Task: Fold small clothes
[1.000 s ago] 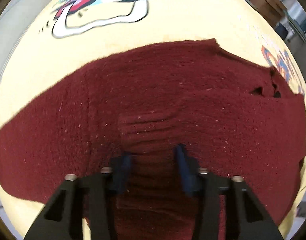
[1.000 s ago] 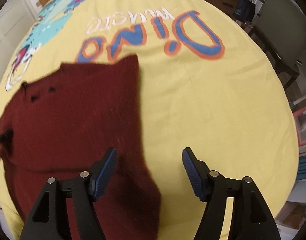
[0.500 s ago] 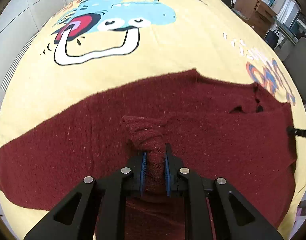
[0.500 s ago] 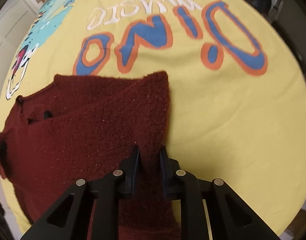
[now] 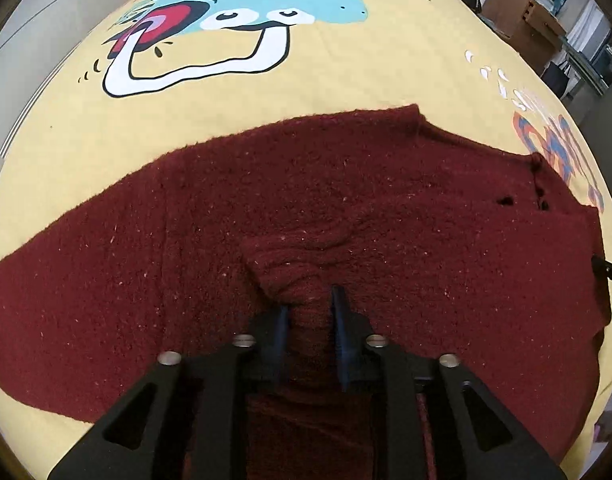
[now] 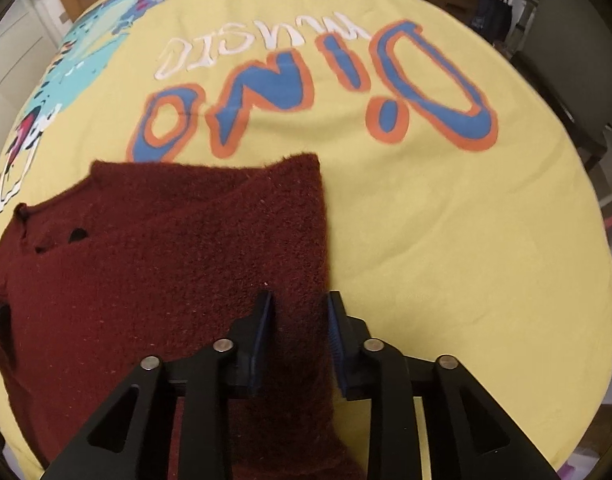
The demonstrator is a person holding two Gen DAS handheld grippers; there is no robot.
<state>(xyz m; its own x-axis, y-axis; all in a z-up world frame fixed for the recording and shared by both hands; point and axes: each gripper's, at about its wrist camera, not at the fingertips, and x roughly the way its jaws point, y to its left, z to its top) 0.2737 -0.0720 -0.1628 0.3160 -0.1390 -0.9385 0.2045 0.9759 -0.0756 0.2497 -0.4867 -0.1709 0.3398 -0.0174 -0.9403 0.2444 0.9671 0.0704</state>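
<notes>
A dark red knit sweater [image 5: 386, 216] lies spread on a yellow printed cloth [image 5: 306, 92]. My left gripper [image 5: 308, 312] is shut on a bunched sleeve cuff [image 5: 290, 260] lying over the sweater's body. In the right wrist view the sweater [image 6: 166, 256] fills the left half. My right gripper [image 6: 300, 316] straddles the sweater's right edge with its jaws a little apart; the knit runs between the pads [image 6: 338, 332], and the grip looks loose.
The yellow cloth [image 6: 426, 220] carries a dinosaur print [image 5: 242, 20] and "Dino" lettering [image 6: 318, 96]. Cardboard boxes [image 5: 522, 16] and bags stand beyond the far right edge. A chair [image 6: 574, 52] stands at the right.
Both grippers shut on the sweater half a second ago. The right jaws have since parted somewhat, and the left jaws slightly. The bunched cuff still sits between the left fingers.
</notes>
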